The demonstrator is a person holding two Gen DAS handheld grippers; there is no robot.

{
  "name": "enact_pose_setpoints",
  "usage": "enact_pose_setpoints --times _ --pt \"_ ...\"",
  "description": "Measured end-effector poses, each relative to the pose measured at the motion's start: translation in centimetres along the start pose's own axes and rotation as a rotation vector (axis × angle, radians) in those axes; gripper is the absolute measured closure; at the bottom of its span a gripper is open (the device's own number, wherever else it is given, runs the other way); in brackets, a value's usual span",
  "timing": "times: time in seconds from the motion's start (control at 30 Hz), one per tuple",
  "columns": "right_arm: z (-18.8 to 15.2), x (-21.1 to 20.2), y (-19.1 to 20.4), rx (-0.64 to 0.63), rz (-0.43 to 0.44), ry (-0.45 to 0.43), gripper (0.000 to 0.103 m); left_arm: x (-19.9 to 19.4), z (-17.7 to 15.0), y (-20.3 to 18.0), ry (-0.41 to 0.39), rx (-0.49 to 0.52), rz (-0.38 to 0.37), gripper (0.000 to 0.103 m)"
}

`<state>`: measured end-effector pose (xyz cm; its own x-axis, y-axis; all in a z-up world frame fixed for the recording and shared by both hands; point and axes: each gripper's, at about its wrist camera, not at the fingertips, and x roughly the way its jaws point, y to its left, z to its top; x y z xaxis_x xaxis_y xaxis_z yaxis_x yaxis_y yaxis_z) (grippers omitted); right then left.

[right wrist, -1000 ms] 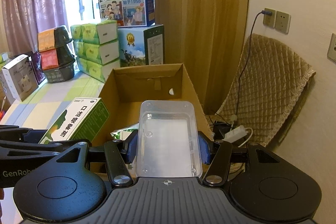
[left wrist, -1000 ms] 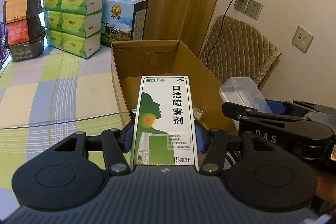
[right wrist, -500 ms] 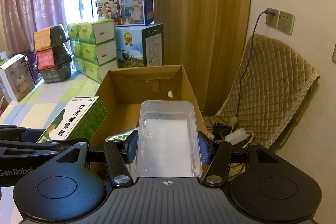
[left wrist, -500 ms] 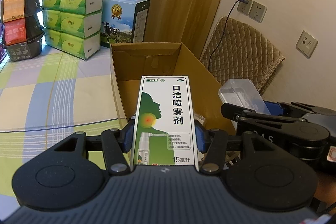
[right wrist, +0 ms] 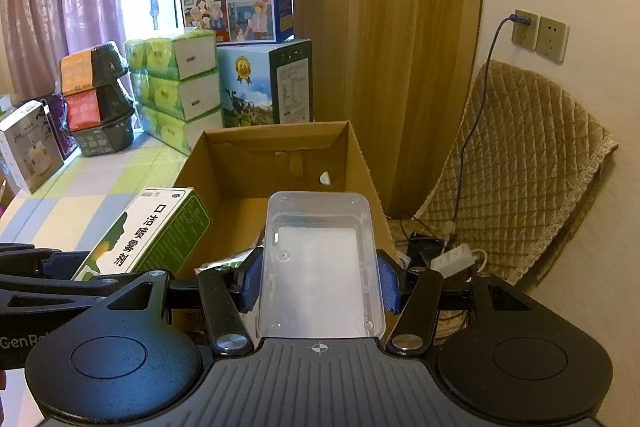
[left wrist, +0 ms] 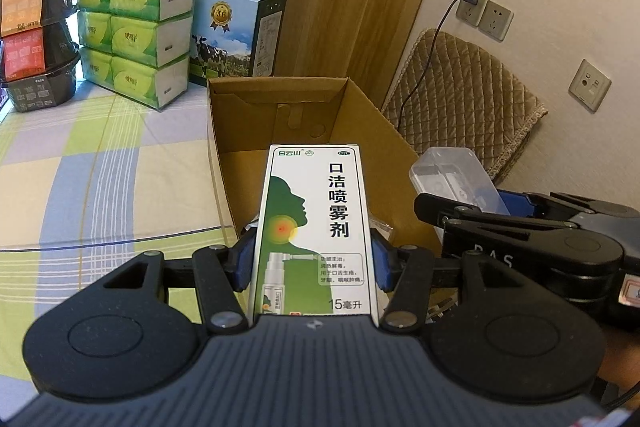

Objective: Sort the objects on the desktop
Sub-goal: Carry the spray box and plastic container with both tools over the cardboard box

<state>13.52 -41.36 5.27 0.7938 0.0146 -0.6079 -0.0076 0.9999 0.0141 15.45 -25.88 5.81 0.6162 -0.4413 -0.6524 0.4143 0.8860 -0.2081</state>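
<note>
- At the far left of the cardboard box (right wrist: 276,163), on your checked tabletop (left wrist: 100,163), stand stacked black bowls (left wrist: 36,43) with orange and red labels. In the right wrist view a white carton (right wrist: 28,147) sits further left of them.
- Between those bowls and the cardboard box you have a stack of green tissue packs (left wrist: 136,35), and behind the box's back wall two milk cartons (right wrist: 264,83), one on top of the other.
- Your left tongs (left wrist: 314,259) are clamped on the spray medicine box (left wrist: 316,227). The blue pads (left wrist: 242,263) press its two long sides, and it points forward over the near left part of the cardboard box's opening.
- The cardboard box is open at the top, with its back flap folded inside. A few small packets lie at its near end, too hidden to tell apart.
- Your right tongs (right wrist: 320,283) are clamped on the clear plastic container (right wrist: 320,263), held by its long sides over the near right part of the cardboard box, just beside the spray medicine box.
- To the right of the cardboard box hangs a tan curtain (right wrist: 384,27), then a quilted beige cloth (right wrist: 528,163) against the wall.
- Above that cloth, a cable is plugged into a wall socket (right wrist: 524,27), and a white power strip (right wrist: 456,255) lies on the floor near the box's right side.
</note>
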Motion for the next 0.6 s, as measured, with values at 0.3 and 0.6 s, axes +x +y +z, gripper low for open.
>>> enact_pose_setpoints --times 0.3,0.6 --pt "0.2 1.0 -0.3 0.005 0.002 0.009 0.049 0.6 0.1 0.1 0.003 -0.005 0.003 0.053" --pt "0.2 1.5 -0.6 0.009 -0.001 0.014 0.049 1.3 0.6 -0.1 0.002 -0.013 -0.001 0.053"
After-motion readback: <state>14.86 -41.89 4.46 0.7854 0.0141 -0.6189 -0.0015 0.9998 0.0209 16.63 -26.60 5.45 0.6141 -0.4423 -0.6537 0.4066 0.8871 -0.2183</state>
